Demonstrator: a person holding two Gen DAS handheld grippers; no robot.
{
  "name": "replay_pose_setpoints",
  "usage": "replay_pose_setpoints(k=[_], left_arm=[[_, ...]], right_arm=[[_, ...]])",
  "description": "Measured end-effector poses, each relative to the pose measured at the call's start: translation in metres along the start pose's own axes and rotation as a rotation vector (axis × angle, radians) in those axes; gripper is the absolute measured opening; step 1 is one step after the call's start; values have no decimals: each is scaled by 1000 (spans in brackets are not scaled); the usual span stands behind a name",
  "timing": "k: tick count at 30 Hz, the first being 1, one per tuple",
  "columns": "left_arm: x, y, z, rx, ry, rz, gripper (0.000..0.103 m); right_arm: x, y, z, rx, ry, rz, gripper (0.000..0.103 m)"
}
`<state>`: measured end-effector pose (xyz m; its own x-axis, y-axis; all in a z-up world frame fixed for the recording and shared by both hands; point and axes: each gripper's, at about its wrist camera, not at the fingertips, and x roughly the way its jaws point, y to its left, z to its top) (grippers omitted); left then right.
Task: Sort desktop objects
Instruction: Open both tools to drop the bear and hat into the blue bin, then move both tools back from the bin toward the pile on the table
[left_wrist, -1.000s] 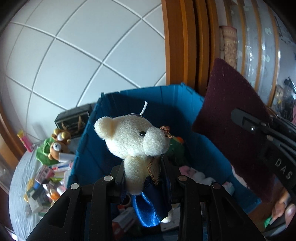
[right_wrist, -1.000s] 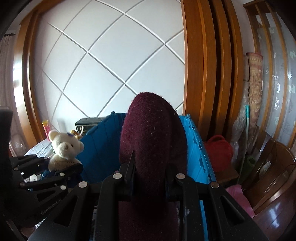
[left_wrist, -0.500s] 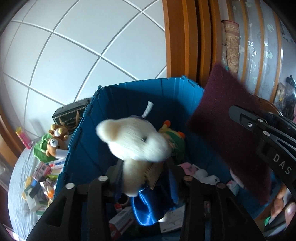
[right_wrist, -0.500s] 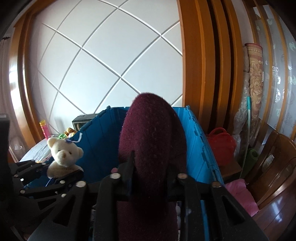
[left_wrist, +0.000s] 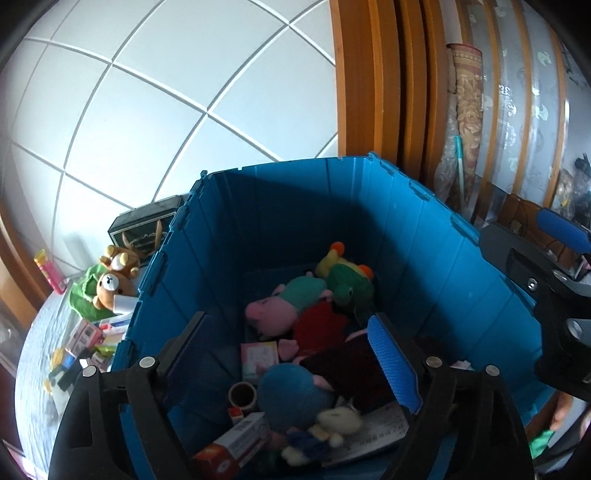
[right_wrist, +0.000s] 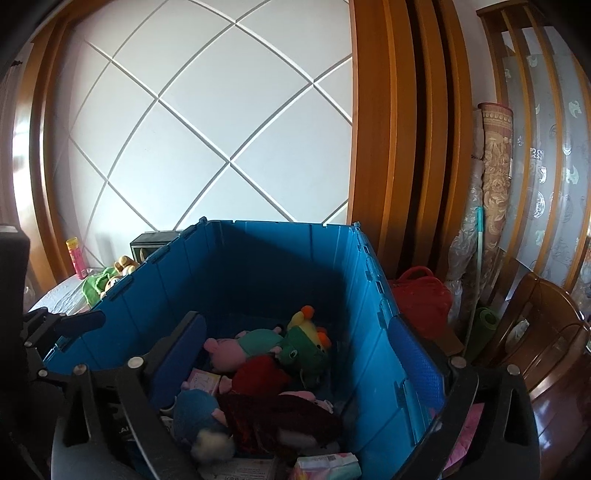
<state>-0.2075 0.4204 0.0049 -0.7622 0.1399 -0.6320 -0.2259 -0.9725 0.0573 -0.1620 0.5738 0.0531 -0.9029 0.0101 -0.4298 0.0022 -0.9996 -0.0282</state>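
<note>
both grippers, left gripper (left_wrist: 291, 354) and right gripper (right_wrist: 299, 358), hang spread and empty over the blue crate (left_wrist: 424, 236). the cream bear (left_wrist: 334, 424) and maroon cloth (right_wrist: 280, 413), held a second ago, lie inside. risk: dipping fingers snag plush toys; table clutter (left_wrist: 85, 343) remains outside.

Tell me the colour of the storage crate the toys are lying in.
Blue; the crate shows best in the right wrist view.

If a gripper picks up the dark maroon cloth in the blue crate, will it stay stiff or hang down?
The dark maroon fuzzy cloth probably droops: it lies crumpled over the plush toys. It looks light and fuzzy, so it is unlikely to slip.
</note>
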Motion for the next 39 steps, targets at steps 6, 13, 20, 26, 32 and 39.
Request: replay_pose_setpoints(k=[6,13,20,26,32,39], left_arm=[[-9,5,-2,-23,-27,12,102],[-25,18,-7,-41,-57,41,102],[-44,54,-21,-99,-71,96,102],[-72,113,-41,-163,-95,194,102],[-85,204,-77,-231,-69,273,102],[-99,311,-122,-280,-31,358,102]], right_arm=[[-5,2,-4,-3,7,-8,103],[-13,5,-8,18,7,-2,103],[-21,30,-9,10,-17,64,103],[-24,78,-3,-4,-62,181,103],[-14,147,-4,-45,-37,259,103],[-13,249,-11,-57,-23,317,103]])
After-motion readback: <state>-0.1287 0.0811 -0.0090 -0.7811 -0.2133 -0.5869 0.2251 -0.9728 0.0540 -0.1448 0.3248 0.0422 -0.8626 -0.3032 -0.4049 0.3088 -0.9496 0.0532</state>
